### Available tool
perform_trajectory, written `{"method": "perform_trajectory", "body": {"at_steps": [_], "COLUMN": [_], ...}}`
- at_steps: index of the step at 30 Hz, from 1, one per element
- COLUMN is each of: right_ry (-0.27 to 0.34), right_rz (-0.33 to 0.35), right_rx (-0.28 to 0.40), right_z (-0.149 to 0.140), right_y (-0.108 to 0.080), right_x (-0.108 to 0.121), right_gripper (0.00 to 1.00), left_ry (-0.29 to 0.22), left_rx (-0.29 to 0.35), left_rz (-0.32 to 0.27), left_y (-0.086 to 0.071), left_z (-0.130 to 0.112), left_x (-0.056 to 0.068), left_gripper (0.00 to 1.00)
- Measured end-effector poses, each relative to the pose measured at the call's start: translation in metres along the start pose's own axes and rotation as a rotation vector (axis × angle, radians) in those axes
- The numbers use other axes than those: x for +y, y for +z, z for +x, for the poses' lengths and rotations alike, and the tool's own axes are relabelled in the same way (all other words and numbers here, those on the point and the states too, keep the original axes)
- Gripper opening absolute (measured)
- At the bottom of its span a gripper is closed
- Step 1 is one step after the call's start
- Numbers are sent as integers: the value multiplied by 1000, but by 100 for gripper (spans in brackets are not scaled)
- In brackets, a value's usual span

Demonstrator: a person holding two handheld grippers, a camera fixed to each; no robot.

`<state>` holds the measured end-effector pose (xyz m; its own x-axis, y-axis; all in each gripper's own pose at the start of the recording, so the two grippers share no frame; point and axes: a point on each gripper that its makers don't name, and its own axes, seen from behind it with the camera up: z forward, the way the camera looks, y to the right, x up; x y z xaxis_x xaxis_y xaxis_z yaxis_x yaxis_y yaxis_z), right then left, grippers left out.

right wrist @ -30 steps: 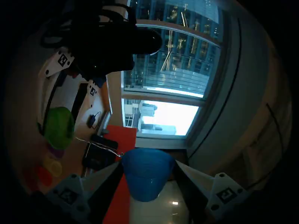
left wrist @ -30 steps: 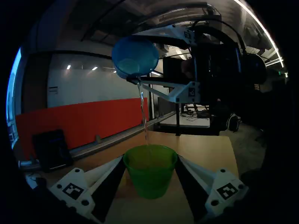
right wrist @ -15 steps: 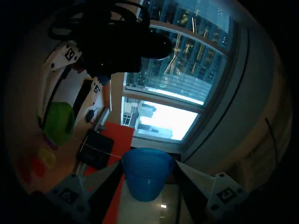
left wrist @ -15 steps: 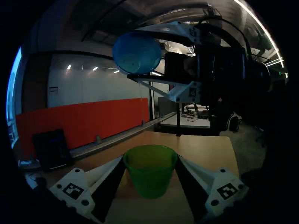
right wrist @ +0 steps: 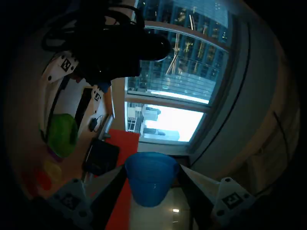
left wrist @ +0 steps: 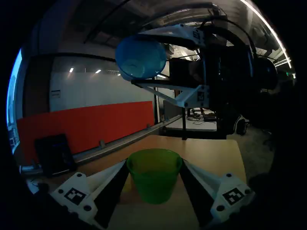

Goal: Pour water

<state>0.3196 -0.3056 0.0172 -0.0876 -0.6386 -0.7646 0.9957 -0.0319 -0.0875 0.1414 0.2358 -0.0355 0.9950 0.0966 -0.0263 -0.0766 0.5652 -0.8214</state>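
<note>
Left gripper (left wrist: 154, 163) fills the bottom of the left gripper view. Its two white fingers are spread about a cup's width and press on either side of a green cup (left wrist: 154, 180), which stands upright at bottom centre. The same gripper shows in the right gripper view at centre left (right wrist: 61, 128), with the green cup (right wrist: 61, 135) between its fingers.

The right gripper (left wrist: 134, 57) reaches in from the upper right of the left gripper view, with a dark bulky body behind it. Its fingers lie above and below a blue cup (left wrist: 141, 57) and clamp it. That cup is tipped on its side high above the green one. In the right gripper view, the right gripper (right wrist: 151, 170) holds the blue cup (right wrist: 151, 180) at bottom centre.

A tall window (right wrist: 172, 122) with lit buildings beyond spans the middle of the right gripper view. A wooden table (left wrist: 215, 153) runs behind the green cup. A red band (left wrist: 84, 122) crosses a white wall at left. A dark panel (left wrist: 53, 153) leans below it.

Small yellow (right wrist: 51, 167) and red (right wrist: 40, 180) round things lie on the table at lower left, too blurred to identify. Square black-and-white markers (left wrist: 75, 195) sit on the fingers. A small wall sign (left wrist: 55, 93) is too small to read.
</note>
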Motion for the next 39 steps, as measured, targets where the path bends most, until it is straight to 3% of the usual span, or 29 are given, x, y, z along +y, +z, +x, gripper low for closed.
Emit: {"method": "perform_trajectory", "body": {"at_steps": [14, 39], "right_ry": [425, 1189], "right_rz": [18, 73], "right_rx": [-44, -33], "right_z": [-28, -13], "right_y": [-14, -39], "right_x": [-12, -25], "right_gripper": [92, 92], "left_ry": [20, 54], "left_rx": [-2, -7], "left_rz": [6, 29], "left_y": [2, -1], "left_z": [4, 7], "left_x": [-1, -6], "left_gripper": [88, 88]}}
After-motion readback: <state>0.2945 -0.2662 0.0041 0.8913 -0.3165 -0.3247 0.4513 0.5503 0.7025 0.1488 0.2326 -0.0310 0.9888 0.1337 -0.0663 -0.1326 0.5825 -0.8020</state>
